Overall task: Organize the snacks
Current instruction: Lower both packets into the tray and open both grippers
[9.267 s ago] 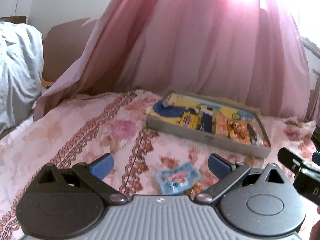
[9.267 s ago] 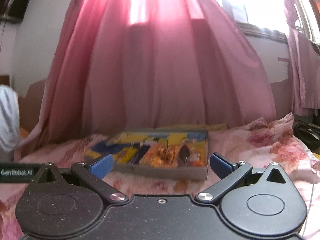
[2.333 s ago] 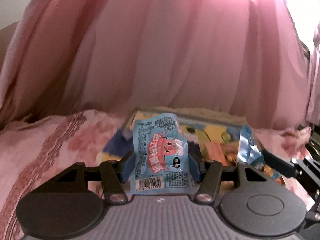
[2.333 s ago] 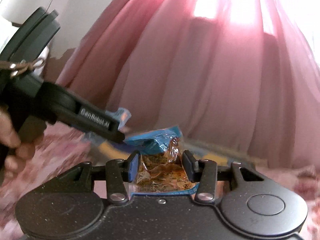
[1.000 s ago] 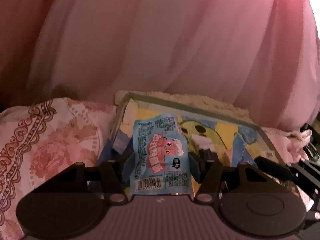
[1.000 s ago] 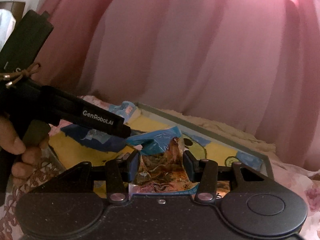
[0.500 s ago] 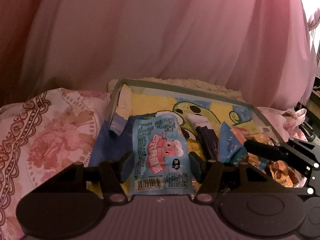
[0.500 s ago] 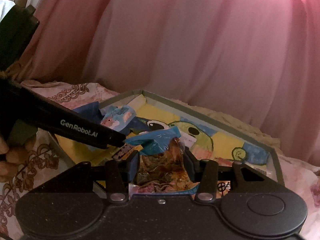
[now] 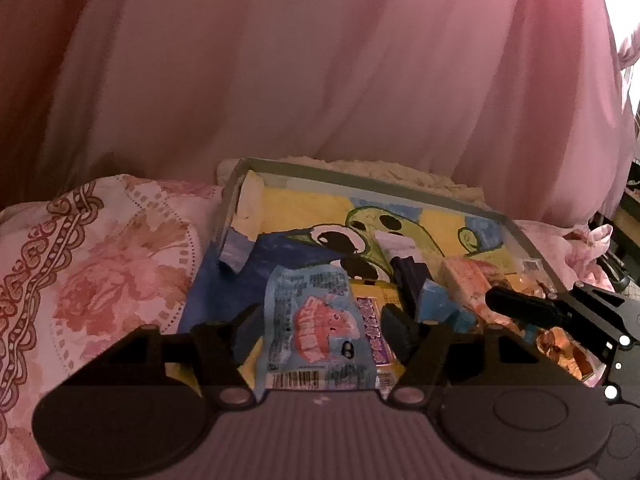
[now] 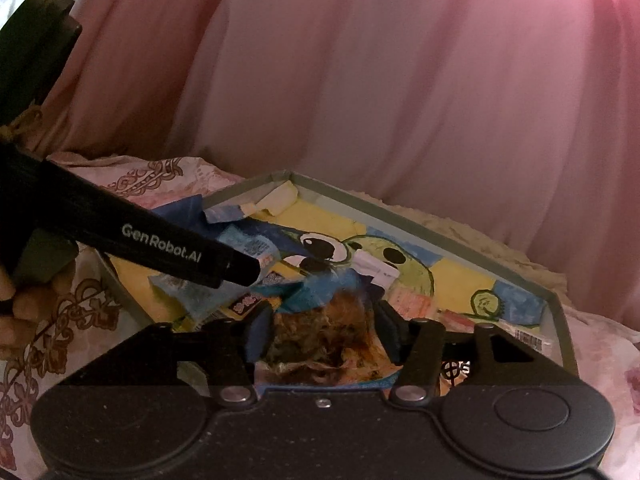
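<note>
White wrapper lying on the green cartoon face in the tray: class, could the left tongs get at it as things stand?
Probably not directly. The left tongs are opening with the pale blue snack packet between them, and the white wrapper lies beyond it in the tray, so the packet would likely have to drop first.

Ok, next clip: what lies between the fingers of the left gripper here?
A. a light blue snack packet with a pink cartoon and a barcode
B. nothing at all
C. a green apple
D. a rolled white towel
A: in the left wrist view the light blue snack packet sits between the fingers of the left gripper, whose jaws are opening, above the tray.
</note>
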